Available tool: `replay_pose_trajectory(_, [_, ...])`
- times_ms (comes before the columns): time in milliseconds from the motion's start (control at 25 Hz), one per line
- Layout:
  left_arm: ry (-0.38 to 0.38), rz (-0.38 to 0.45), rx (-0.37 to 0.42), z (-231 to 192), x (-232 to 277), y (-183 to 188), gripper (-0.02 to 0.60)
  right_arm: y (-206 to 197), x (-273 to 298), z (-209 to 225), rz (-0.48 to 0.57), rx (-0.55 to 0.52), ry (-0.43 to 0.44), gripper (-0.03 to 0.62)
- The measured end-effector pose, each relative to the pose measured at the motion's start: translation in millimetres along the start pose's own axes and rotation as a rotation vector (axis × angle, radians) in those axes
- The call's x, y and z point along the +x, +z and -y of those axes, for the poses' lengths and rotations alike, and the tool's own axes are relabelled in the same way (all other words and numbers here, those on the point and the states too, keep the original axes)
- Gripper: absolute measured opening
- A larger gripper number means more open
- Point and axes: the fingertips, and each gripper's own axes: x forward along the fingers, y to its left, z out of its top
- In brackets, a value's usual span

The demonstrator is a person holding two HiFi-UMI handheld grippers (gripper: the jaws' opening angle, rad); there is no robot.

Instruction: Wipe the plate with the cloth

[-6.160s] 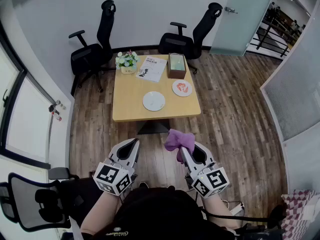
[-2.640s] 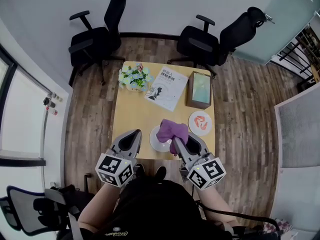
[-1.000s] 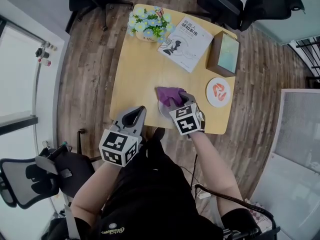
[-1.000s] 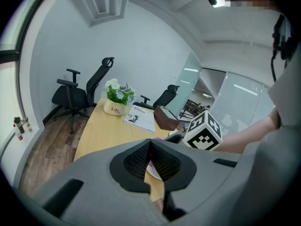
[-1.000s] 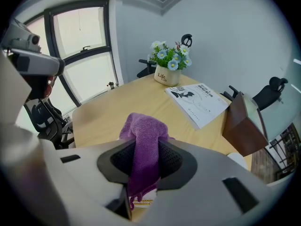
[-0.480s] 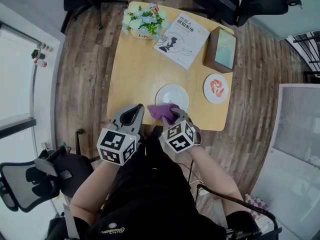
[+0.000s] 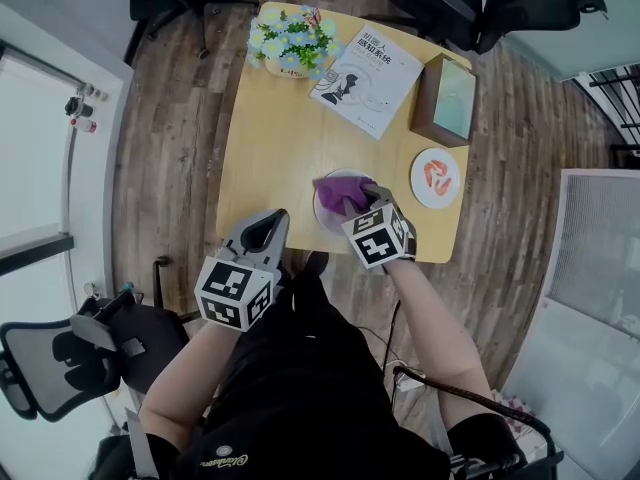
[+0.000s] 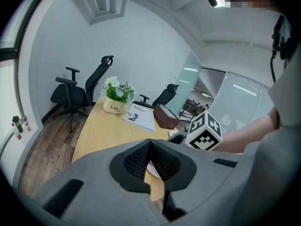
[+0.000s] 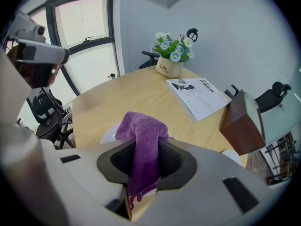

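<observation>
In the head view, the plate point(image 7: 325, 217) lies on the near part of the table point(image 7: 270, 148), a little right of its middle, so it is within easy reach of the person. The cloth point(image 7: 340, 190) is spread on top of it and hides most of it. The right gripper point(image 7: 362, 211) comes from the near side and points down at the plate, pressing the cloth onto it; I judge that wiping is under way. The left gripper point(image 7: 268, 228) hangs at the near edge of the table, to the left of the plate and apart from it, probably held out of the way. A second plate point(image 7: 437, 176) with a red pattern lies further right. The book point(image 7: 367, 68), the flower pot point(image 7: 290, 43) and the box point(image 7: 450, 98) stand on the far side.

In the left gripper view, the jaws are closed together with nothing between them. A small part of the plate shows behind them.

In the right gripper view, the jaws are closed on the cloth point(image 9: 141, 126). It is pinched in a fold, with a bunch sticking out past the tips, so the soft part meets the plate point(image 9: 109, 133) and not the jaws.
</observation>
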Motion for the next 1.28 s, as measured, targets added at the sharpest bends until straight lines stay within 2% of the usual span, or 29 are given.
replay_pose_trajectory(160, [0.01,-0.005,0.0,-3.1,-0.2,-1.4,-0.006,5.3,6.4,37.2,-0.015,0.026,-0.058,0.097])
replay_pose_trajectory(280, [0.014,-0.008,-0.002,-4.4,0.4,-3.1,-0.006,4.5,6.2,42.7,-0.018,0.024,-0.063,0.097])
replay_pose_trajectory(520, [-0.007,-0.012,0.013,3.8,7.1,-1.3,-0.006,-9.1,-2.8,15.0,-0.011,0.012,-0.016,0.097])
replay_pose_trajectory(880, [-0.043,-0.035,0.03,17.1,19.5,-4.1,-0.006,-57.7,-24.8,-43.9,-0.027,0.012,0.083,0.097])
replay_pose_trajectory(1080, [-0.055,-0.036,0.039,23.3,22.3,-2.2,-0.006,-60.5,-27.3,-44.4,-0.028,0.003,0.084,0.097])
replay_pose_trajectory(1280, [-0.048,-0.038,0.036,21.6,19.9,-3.2,-0.006,-42.8,-19.8,-20.1,-0.011,0.007,0.038,0.097])
